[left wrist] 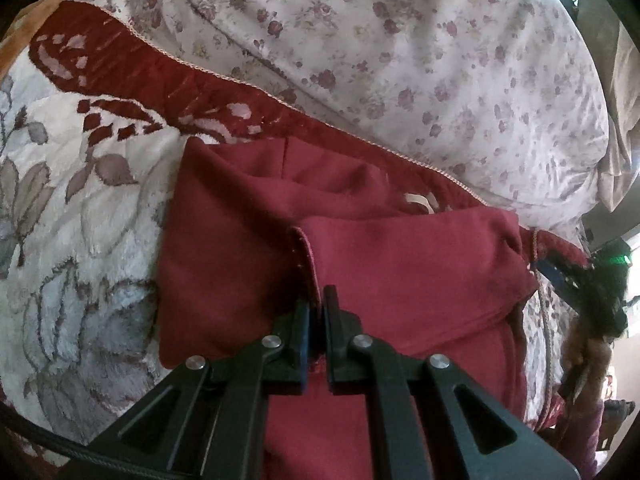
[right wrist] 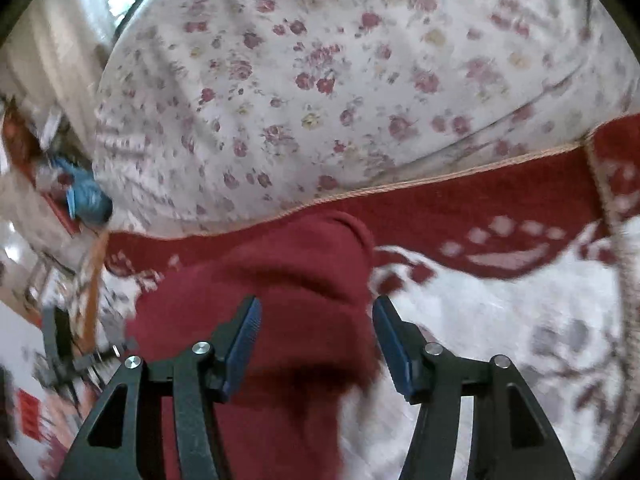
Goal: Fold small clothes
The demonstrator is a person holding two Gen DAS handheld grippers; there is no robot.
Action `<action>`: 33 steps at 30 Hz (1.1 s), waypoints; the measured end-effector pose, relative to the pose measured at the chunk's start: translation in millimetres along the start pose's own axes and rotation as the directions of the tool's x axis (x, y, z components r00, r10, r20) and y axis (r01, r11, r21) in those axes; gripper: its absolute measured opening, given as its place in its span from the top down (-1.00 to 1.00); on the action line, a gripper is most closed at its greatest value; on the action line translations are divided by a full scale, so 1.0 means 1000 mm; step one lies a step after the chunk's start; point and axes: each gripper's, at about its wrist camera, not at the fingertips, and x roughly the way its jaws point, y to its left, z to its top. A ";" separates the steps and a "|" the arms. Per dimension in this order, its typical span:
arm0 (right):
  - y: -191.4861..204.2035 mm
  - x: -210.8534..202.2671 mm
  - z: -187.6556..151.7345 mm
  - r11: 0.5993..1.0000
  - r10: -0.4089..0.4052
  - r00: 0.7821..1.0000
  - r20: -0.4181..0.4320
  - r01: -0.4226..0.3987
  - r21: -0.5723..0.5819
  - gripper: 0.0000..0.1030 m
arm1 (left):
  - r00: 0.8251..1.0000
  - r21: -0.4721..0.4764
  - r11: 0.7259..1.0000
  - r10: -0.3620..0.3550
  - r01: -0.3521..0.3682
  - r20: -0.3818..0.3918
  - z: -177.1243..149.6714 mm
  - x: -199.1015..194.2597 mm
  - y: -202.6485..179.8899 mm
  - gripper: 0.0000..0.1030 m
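The left tongs pinch a folded edge of the red garment lying on the flowery blanket. The right tongs stand open, holding nothing, with the red cloth lying under and between them.

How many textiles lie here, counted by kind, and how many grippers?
Dark red garment: 1
Red and white floral blanket: 1
Rose-print bedsheet: 1
Grippers: 2, left gripper, right gripper
Total: 5
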 end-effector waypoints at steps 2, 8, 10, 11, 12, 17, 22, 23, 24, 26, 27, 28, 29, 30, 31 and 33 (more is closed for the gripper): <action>0.001 0.026 0.010 1.000 0.000 0.999 -0.050 0.001 0.009 -0.20 | 1.000 -0.005 1.000 0.000 0.000 -0.004 0.003 0.003 0.002 0.89; -0.020 0.087 0.029 0.964 -0.268 0.961 -0.071 0.267 -0.014 0.57 | 1.000 -0.008 1.000 -0.002 0.002 -0.014 0.003 0.007 0.004 0.88; -0.031 0.075 0.032 0.971 -0.227 0.974 -0.031 0.228 0.070 0.57 | 1.000 -0.007 1.000 0.000 0.000 -0.012 0.004 0.008 0.004 0.88; -0.033 0.066 0.032 0.967 -0.242 0.970 -0.003 0.241 0.086 0.56 | 1.000 -0.009 1.000 -0.001 0.001 -0.011 0.005 0.007 0.005 0.88; -0.036 0.058 0.031 0.963 -0.253 0.967 0.006 0.251 0.096 0.55 | 1.000 -0.012 1.000 -0.005 0.004 -0.011 0.005 0.007 0.005 0.88; -0.025 0.008 0.008 0.997 -0.060 0.998 0.009 0.060 0.056 -0.08 | 1.000 -0.020 1.000 -0.017 0.017 0.000 0.005 0.004 0.005 0.88; 0.015 -0.024 -0.033 0.985 -0.068 0.998 0.005 0.068 -0.160 -0.12 | 0.997 -0.038 0.997 -0.062 0.064 0.044 0.007 -0.008 0.005 0.88; 0.017 -0.025 -0.041 0.988 -0.035 0.999 -0.017 0.032 -0.152 -0.12 | 0.996 -0.046 0.996 -0.070 0.073 0.054 0.008 -0.012 0.005 0.88; 0.017 -0.026 -0.046 0.993 0.029 0.999 -0.044 -0.034 -0.115 -0.12 | 0.995 -0.058 0.995 -0.080 0.084 0.068 0.009 -0.020 0.003 0.88; 0.018 -0.016 -0.053 0.989 0.136 0.985 -0.106 -0.141 -0.041 -0.12 | 0.989 -0.057 0.992 -0.107 0.113 0.106 0.013 -0.036 -0.003 0.88; 0.023 -0.012 -0.055 0.988 0.145 0.983 -0.112 -0.150 -0.039 -0.14 | 0.984 -0.046 0.991 -0.120 0.127 0.130 0.015 -0.048 -0.008 0.88; 0.027 -0.007 -0.057 0.990 0.129 0.986 -0.107 -0.134 -0.043 -0.18 | 0.980 -0.030 0.990 -0.129 0.135 0.153 0.019 -0.061 -0.016 0.88; 0.028 -0.002 -0.057 0.993 0.113 0.988 -0.108 -0.117 -0.031 -0.30 | 0.977 -0.012 0.991 -0.131 0.135 0.167 0.022 -0.072 -0.025 0.88; 0.028 0.005 -0.056 0.993 0.114 0.987 -0.112 -0.115 0.003 -0.35 | 0.975 0.013 0.991 -0.130 0.130 0.181 0.027 -0.085 -0.035 0.88; 0.026 0.010 -0.056 0.989 0.147 0.982 -0.120 -0.142 0.049 -0.35 | 0.973 0.043 0.992 -0.124 0.118 0.195 0.032 -0.098 -0.048 0.88; 0.027 0.014 -0.059 0.976 0.206 0.971 -0.122 -0.196 0.094 -0.37 | 0.969 0.095 0.992 -0.101 0.081 0.224 0.041 -0.119 -0.069 0.89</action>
